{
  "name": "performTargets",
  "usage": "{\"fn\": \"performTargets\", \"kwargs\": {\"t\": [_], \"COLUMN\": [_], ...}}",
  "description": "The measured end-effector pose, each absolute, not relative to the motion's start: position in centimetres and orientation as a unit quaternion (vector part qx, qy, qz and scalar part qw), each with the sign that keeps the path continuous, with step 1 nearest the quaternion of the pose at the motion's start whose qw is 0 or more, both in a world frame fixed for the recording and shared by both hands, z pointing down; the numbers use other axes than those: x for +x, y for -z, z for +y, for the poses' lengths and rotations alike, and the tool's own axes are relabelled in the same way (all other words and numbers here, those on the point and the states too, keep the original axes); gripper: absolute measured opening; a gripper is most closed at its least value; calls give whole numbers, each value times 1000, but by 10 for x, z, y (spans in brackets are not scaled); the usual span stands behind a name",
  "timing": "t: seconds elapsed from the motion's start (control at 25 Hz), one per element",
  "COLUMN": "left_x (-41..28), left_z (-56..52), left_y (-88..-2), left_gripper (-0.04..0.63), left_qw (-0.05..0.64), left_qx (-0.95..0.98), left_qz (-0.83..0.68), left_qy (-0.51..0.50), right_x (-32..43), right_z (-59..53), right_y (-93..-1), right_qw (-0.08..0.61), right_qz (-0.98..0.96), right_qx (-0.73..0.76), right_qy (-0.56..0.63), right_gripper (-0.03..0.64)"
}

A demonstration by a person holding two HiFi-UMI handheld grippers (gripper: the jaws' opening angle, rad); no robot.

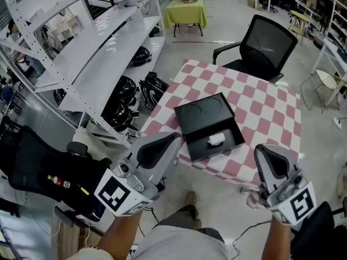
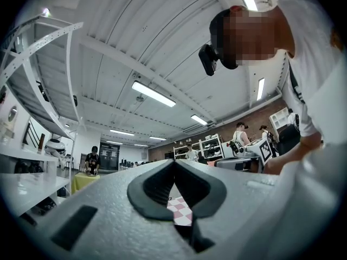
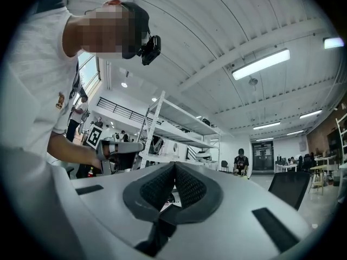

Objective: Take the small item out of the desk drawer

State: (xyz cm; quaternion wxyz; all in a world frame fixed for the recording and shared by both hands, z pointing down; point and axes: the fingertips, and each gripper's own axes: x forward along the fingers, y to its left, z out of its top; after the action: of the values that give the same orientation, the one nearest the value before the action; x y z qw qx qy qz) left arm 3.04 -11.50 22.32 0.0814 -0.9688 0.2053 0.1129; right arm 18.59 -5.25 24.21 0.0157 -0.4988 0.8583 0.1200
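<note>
A black desk drawer unit point(image 1: 201, 111) sits on the pink-and-white checkered table point(image 1: 265, 107), and its drawer point(image 1: 191, 144) is pulled out toward me. A small white item point(image 1: 216, 140) lies inside the drawer. My left gripper point(image 1: 176, 137) hovers at the table's near-left corner, just left of the drawer, with its jaws together and nothing in them. My right gripper point(image 1: 265, 148) is held off the near edge, to the right of the drawer, also shut and empty. In the left gripper view the left gripper point(image 2: 173, 161) shows closed tips, as does the right gripper point(image 3: 174, 164) in its own view.
A black office chair point(image 1: 265, 45) stands at the table's far side. White metal shelving point(image 1: 97, 53) with black helmets point(image 1: 122, 99) runs along the left. A green-covered table point(image 1: 185, 11) stands far back. A black chair point(image 1: 32, 161) is close at my left.
</note>
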Motion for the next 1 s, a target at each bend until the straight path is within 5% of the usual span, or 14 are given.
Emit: {"fn": "performTargets", "kwargs": {"t": [1.0], "left_x": [60], "left_z": [-233], "left_y": [-269], "left_gripper": [14], "left_qw": [38], "left_qx": [-980], "left_qz": [176], "left_qy": [-89], "right_x": [167], "right_z": [-196], "right_y": [-334], "right_qw": [-222], "right_qz": [895], "right_qx": [-381], "right_qy": [-72], "right_gripper": [11]}}
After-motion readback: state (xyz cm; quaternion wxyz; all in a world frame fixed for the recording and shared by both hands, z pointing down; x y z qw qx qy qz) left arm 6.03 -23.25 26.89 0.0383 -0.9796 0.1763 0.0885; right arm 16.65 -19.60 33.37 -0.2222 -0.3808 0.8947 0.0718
